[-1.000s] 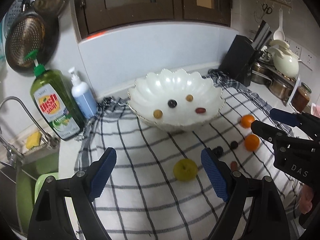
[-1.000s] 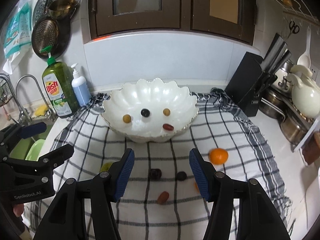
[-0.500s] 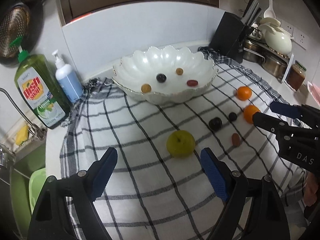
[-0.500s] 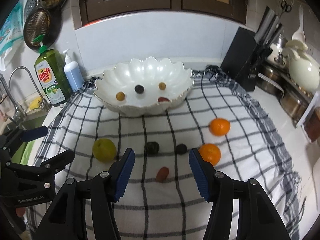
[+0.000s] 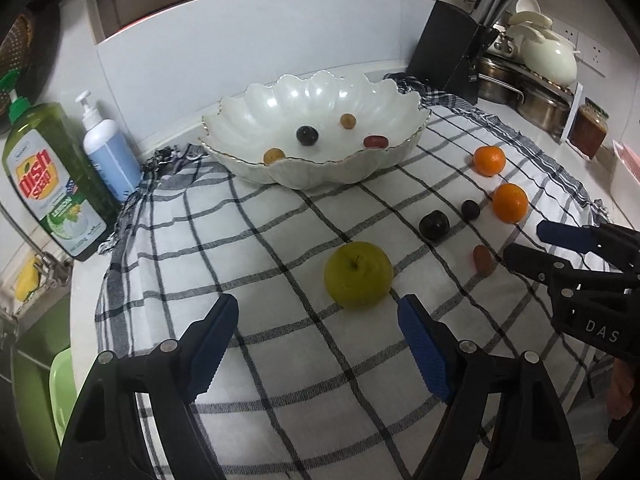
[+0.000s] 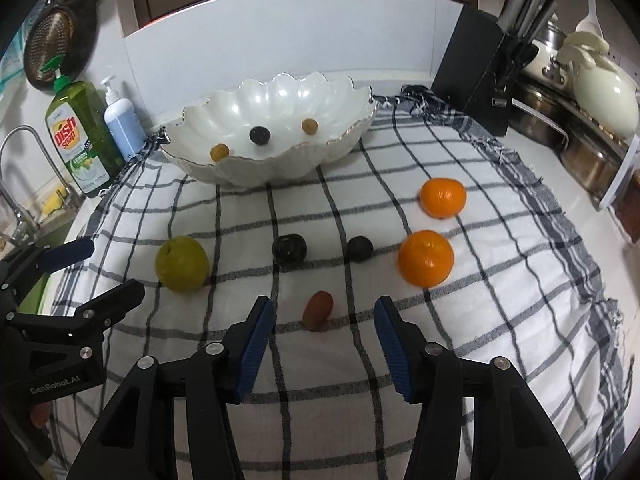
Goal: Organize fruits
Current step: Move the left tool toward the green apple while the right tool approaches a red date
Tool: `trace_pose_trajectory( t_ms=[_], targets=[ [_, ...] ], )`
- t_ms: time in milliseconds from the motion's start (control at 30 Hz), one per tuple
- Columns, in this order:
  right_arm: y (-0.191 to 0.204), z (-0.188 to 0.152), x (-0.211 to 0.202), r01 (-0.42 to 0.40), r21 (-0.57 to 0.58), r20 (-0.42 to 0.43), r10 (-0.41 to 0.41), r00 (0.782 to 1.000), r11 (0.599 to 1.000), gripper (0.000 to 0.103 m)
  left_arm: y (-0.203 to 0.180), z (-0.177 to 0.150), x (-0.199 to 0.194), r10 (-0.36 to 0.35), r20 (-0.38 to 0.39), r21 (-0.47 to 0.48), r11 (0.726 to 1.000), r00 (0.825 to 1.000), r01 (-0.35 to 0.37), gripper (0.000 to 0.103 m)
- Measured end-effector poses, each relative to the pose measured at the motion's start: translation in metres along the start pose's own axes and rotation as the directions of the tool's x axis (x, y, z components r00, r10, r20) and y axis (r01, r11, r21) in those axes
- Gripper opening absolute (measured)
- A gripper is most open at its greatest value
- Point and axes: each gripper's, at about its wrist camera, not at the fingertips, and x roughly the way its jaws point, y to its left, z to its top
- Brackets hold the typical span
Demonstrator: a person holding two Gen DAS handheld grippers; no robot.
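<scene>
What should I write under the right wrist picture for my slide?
Open right tongs closing above a small reddish-brown fruit on the checked cloth, white bowl behind.

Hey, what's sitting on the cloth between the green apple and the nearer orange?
Two dark plums lie in the stretch between green apple and nearer orange, clearest in the right wrist view.

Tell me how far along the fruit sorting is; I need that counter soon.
Partly done: four small fruits lie in the white bowl. Nothing is in hand: the left gripper and right gripper are both empty, jaws closing, nothing between them. Left on the checked cloth: the green apple, two oranges, two dark plums and a reddish date.
</scene>
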Motion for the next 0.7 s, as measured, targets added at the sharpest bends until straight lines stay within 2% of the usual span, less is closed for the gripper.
trace_pose_trajectory(
  t_ms=[267, 700],
  targets=[
    [0.0, -0.002, 0.015, -0.013, 0.021, -0.024, 0.013, 1.0, 1.0, 0.046, -0.001, 0.006, 0.019, -0.031, -0.02, 0.023, 0.999, 0.999, 0.031, 0.078],
    [-0.004, 0.003, 0.036, -0.046, 0.057, -0.079, 0.05, 0.996, 0.997, 0.035, -0.012, 0.018, 0.044, -0.076, -0.067, 0.017, 0.997, 0.995, 0.078, 0.078]
  ],
)
